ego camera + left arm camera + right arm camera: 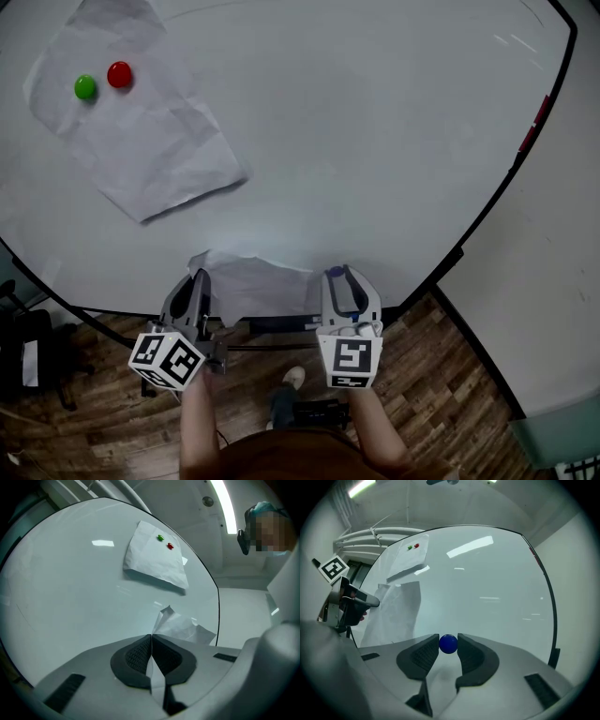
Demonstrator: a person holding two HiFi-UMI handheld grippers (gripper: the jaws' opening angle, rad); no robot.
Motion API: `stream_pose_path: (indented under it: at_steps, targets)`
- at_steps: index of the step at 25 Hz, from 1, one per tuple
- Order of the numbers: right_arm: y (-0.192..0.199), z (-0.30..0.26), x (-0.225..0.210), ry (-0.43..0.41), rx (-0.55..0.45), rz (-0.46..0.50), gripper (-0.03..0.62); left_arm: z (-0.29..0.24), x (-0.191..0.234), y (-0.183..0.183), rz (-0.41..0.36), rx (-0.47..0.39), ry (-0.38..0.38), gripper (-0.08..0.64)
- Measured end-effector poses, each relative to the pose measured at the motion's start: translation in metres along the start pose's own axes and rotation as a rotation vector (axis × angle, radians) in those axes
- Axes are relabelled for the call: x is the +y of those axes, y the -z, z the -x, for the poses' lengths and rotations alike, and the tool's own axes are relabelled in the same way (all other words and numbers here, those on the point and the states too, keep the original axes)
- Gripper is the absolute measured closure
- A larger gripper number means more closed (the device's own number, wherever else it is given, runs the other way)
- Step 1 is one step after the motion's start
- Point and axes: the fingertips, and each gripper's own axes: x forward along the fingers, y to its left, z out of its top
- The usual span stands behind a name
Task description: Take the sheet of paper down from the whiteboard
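Our left gripper (151, 641) is clamped on an edge of the creased sheet of paper (258, 281), lower centre of the head view, low on the whiteboard (375, 141). Our right gripper (448, 645) pinches a blue magnet (448, 643). We see a second sheet (141, 131) upper left, under a green magnet (85, 87) and a red magnet (119, 74).

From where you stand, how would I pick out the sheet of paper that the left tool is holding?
On the big whiteboard, look to the bottom edge. The crumpled sheet there is pinched in the left gripper. Unlike the other sheet at the upper left, it has no green magnet or red magnet on it.
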Motion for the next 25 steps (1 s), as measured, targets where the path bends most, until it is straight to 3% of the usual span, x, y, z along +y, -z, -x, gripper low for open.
stream_pose_path:
  at_steps: [25]
  targets:
    - [0.012, 0.008, -0.012, 0.000, 0.031, -0.013, 0.457, 0.002, -0.005, 0.004, 0.000, -0.007, -0.029, 0.535]
